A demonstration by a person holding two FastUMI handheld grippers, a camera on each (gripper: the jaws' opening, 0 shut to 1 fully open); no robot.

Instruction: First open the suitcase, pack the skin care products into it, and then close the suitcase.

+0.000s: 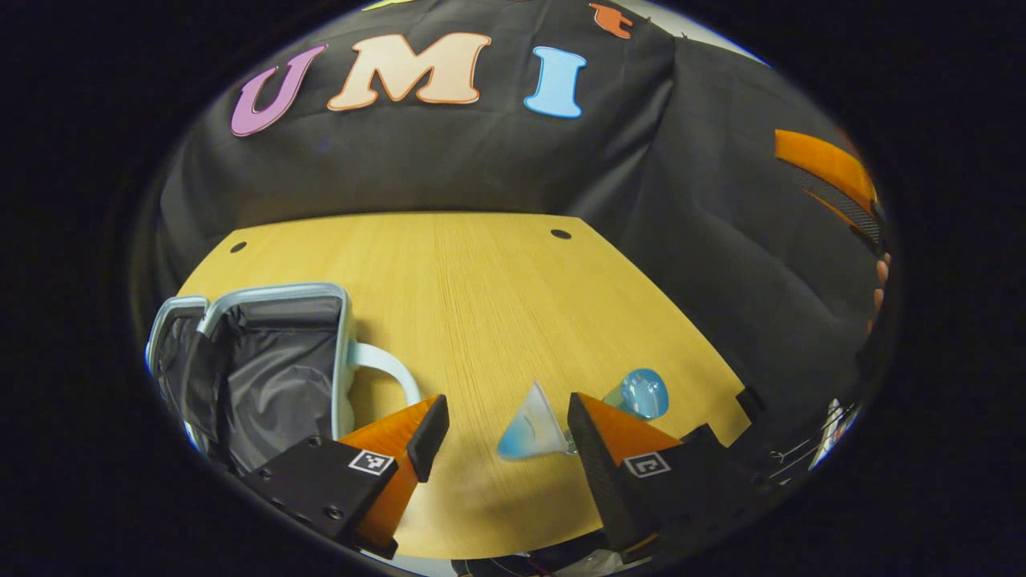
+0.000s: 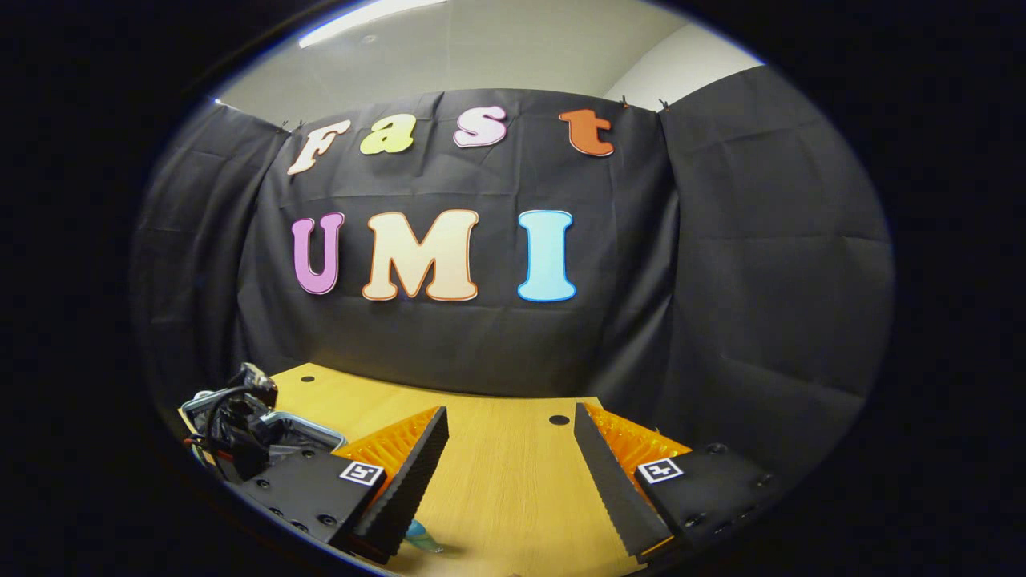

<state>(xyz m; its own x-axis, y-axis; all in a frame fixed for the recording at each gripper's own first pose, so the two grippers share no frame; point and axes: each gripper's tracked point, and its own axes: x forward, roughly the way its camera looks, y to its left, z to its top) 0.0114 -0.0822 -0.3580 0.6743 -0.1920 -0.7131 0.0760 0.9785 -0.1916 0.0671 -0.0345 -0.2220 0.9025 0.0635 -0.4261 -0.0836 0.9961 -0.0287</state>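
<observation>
The small suitcase (image 1: 264, 369) lies open at the table's left, with a pale blue rim, grey lining and a curved handle (image 1: 393, 373). A clear tube with a blue end (image 1: 531, 429) lies on the wood, and its round blue cap (image 1: 645, 393) shows past my left gripper's right finger. My left gripper (image 1: 507, 405) is open just above the table, with the tube's flat end between the fingers and untouched. My right gripper (image 2: 510, 417) is open over bare wood, higher and farther back. A bit of the tube (image 2: 421, 537) peeks out under its left finger.
The wooden table (image 1: 481, 288) has two small holes near its far edge. The suitcase rim (image 2: 309, 429) and the left gripper's black body with cables (image 2: 232, 421) show at the left. A person's fingers (image 1: 880, 280) show at the far right.
</observation>
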